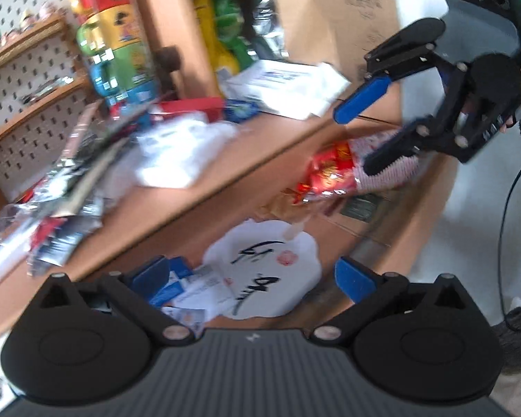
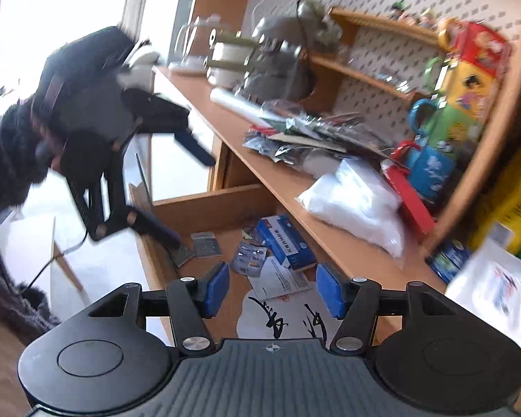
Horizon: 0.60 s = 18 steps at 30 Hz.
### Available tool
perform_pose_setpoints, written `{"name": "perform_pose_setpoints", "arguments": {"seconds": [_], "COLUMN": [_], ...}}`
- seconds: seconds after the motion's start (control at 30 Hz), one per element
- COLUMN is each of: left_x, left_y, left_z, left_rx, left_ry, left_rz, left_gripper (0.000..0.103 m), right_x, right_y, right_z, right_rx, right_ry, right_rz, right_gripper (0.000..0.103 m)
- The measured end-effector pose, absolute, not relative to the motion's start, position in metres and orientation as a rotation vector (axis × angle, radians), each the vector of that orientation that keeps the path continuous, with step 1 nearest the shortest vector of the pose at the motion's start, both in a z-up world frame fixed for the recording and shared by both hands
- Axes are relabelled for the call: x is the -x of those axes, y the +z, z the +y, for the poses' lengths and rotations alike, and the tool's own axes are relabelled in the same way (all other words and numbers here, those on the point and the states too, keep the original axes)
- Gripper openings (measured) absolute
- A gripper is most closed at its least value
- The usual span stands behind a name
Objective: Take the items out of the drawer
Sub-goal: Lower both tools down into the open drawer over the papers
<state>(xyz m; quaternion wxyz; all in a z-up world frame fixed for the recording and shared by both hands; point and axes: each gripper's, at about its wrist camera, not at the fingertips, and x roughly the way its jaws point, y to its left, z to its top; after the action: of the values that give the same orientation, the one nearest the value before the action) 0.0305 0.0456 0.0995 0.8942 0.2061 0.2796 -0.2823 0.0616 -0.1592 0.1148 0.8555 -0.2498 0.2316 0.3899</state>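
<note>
The wooden drawer (image 2: pixel 208 205) stands open under the desk. In it lie a white cloud-shaped card with black brush writing (image 1: pixel 264 271), a blue box (image 2: pixel 284 241), blister packs (image 2: pixel 250 257), small grey packets (image 2: pixel 206 245) and a red snack bag (image 1: pixel 330 170). My left gripper (image 1: pixel 257 278) is open above the card, empty. My right gripper (image 2: pixel 272 290) is open above the same drawer, empty. In the left wrist view the right gripper (image 1: pixel 361 139) hangs open over the red snack bag, one finger low beside it. In the right wrist view the left gripper (image 2: pixel 191 194) is open over the drawer's far end.
The desk top (image 2: pixel 288 180) holds a white plastic bag (image 2: pixel 357 205), foil wrappers (image 2: pixel 305 135), a red strip, stacked colourful tins (image 1: pixel 118 34), a white packet (image 1: pixel 288 83) and a clear roll (image 2: pixel 236 102). A pegboard with shelves (image 2: pixel 364 45) stands behind. A cardboard box (image 1: pixel 337 10) is at the back.
</note>
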Motion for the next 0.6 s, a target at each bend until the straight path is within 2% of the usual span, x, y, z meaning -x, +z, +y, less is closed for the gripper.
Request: {"name": "perform_pose_setpoints", "arguments": {"seconds": [0.23, 0.27, 0.4, 0.43, 0.47, 0.53, 0.57, 0.6], "left_x": [-0.096, -0.101, -0.113, -0.114, -0.114, -0.117, -0.119, -0.121], "left_y": [0.105, 0.101, 0.087, 0.084, 0.081, 0.075, 0.072, 0.069], "left_z": [0.061, 0.061, 0.053, 0.050, 0.046, 0.039, 0.036, 0.033], "left_rx": [-0.387, -0.392, -0.446, -0.474, -0.501, -0.553, -0.575, -0.599], "left_ry": [-0.519, -0.519, -0.543, -0.558, -0.577, -0.623, -0.649, -0.671], "left_rz": [0.808, 0.831, 0.881, 0.876, 0.878, 0.894, 0.904, 0.913], "left_gripper": [0.103, 0.103, 0.103, 0.099, 0.094, 0.066, 0.057, 0.037], "right_x": [-0.115, -0.120, -0.131, -0.133, -0.135, -0.140, -0.143, -0.144], "right_y": [0.098, 0.092, 0.068, 0.062, 0.057, 0.049, 0.047, 0.045], "right_z": [-0.115, -0.110, -0.102, -0.100, -0.100, -0.099, -0.100, -0.102], "right_rx": [0.637, 0.648, 0.701, 0.712, 0.724, 0.731, 0.734, 0.740], "right_ry": [0.916, 0.927, 0.957, 0.962, 0.974, 0.986, 0.992, 0.999], "right_rz": [0.597, 0.618, 0.685, 0.701, 0.712, 0.740, 0.755, 0.763], "right_gripper": [0.052, 0.046, 0.032, 0.023, 0.015, 0.007, 0.003, 0.002]}}
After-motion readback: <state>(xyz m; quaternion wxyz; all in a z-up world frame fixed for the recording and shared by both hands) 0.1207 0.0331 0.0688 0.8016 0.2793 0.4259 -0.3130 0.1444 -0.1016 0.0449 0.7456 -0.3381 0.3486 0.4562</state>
